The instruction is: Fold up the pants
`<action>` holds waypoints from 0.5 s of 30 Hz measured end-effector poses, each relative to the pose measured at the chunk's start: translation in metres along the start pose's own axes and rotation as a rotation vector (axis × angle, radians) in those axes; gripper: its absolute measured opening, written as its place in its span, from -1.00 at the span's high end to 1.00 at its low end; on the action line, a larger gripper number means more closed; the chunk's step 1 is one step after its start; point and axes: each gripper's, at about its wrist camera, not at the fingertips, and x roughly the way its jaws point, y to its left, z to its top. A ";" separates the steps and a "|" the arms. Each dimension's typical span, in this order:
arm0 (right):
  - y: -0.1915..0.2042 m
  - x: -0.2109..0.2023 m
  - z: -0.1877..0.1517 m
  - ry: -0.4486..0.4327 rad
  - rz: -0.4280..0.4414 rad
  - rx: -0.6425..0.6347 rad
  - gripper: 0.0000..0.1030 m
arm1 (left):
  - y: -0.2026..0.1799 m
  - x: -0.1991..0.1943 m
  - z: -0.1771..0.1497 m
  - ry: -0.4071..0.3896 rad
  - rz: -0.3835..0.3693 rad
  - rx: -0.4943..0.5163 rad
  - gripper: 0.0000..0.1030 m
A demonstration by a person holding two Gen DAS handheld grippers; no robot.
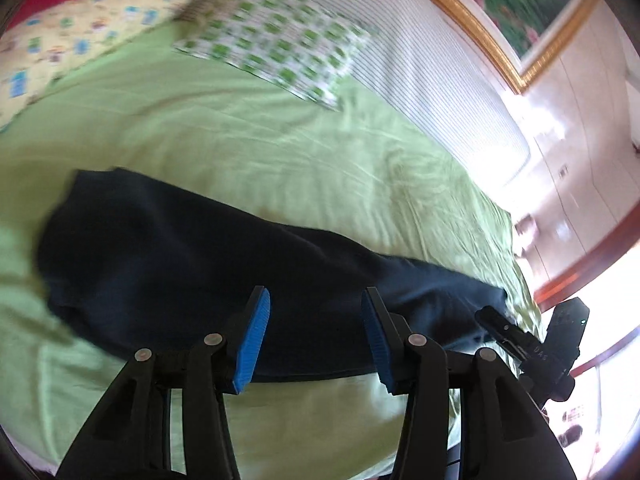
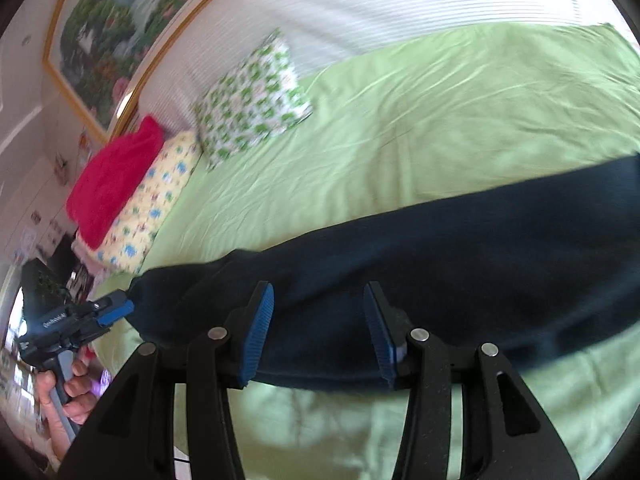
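Dark navy pants (image 1: 192, 256) lie stretched out in a long strip on the green bedsheet (image 1: 240, 140); they also show in the right wrist view (image 2: 440, 272). My left gripper (image 1: 316, 336) is open just above the pants' near edge. My right gripper (image 2: 318, 332) is open above the pants' near edge too. In the left wrist view the right gripper (image 1: 496, 320) appears at the pants' right end. In the right wrist view the left gripper (image 2: 116, 308) appears by the pants' left end, held by a hand (image 2: 76, 392).
A green-patterned pillow (image 1: 276, 44), a yellow patterned pillow (image 1: 76, 40) and a red blanket (image 2: 116, 180) lie at the head of the bed. A white striped headboard (image 1: 420, 60) and a gold-framed picture (image 1: 508, 12) stand behind. The bed's edge is near me.
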 end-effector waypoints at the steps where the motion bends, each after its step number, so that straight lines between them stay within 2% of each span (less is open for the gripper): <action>1: -0.007 -0.008 -0.001 -0.016 -0.011 0.016 0.06 | -0.007 0.007 0.000 0.014 -0.011 0.018 0.06; 5: -0.036 -0.041 -0.006 -0.081 -0.052 0.090 0.01 | -0.042 0.035 0.002 0.069 -0.041 0.098 0.06; 7: -0.048 -0.052 -0.010 -0.097 -0.074 0.128 -0.09 | -0.058 0.048 0.004 0.089 -0.060 0.126 0.04; 10: -0.067 -0.069 -0.017 -0.123 -0.102 0.180 -0.09 | -0.083 0.065 0.007 0.125 -0.111 0.159 0.02; 15: -0.089 -0.094 -0.026 -0.161 -0.172 0.222 -0.09 | -0.118 0.083 0.010 0.155 -0.137 0.239 -0.06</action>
